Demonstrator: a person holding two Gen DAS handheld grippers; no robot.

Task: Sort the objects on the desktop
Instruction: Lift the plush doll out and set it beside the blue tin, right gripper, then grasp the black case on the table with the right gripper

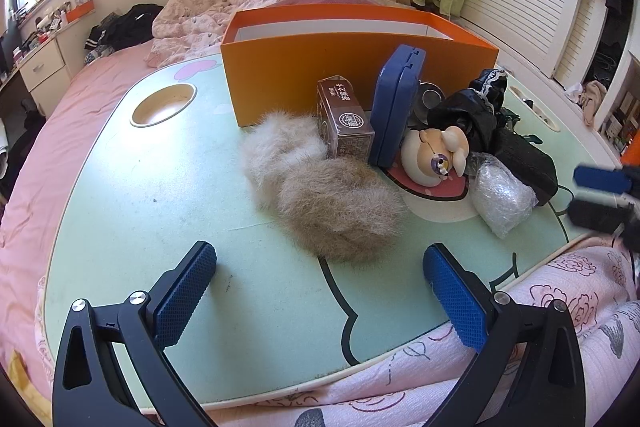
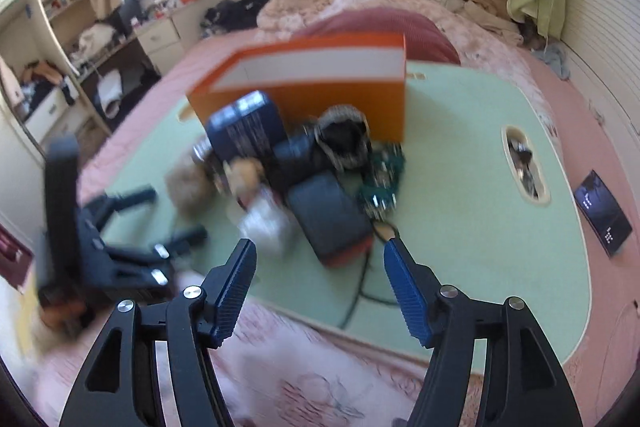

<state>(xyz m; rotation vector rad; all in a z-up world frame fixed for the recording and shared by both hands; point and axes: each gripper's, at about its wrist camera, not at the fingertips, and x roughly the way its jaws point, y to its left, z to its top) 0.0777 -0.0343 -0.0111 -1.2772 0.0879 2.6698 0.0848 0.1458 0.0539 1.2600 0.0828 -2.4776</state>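
on the pale green lap table (image 1: 160,195), the left gripper (image 1: 320,267) hung with its jaws wide apart and nothing between them. just ahead lay a tan fur piece (image 1: 320,195), then a brown carton (image 1: 346,121) and an upright blue case (image 1: 394,107) before the orange box (image 1: 320,67). a doll head (image 1: 436,155), a plastic-wrapped bundle (image 1: 502,197) and a black pouch (image 1: 524,159) followed. the right gripper (image 2: 320,255) was parted and empty above the table's near edge.
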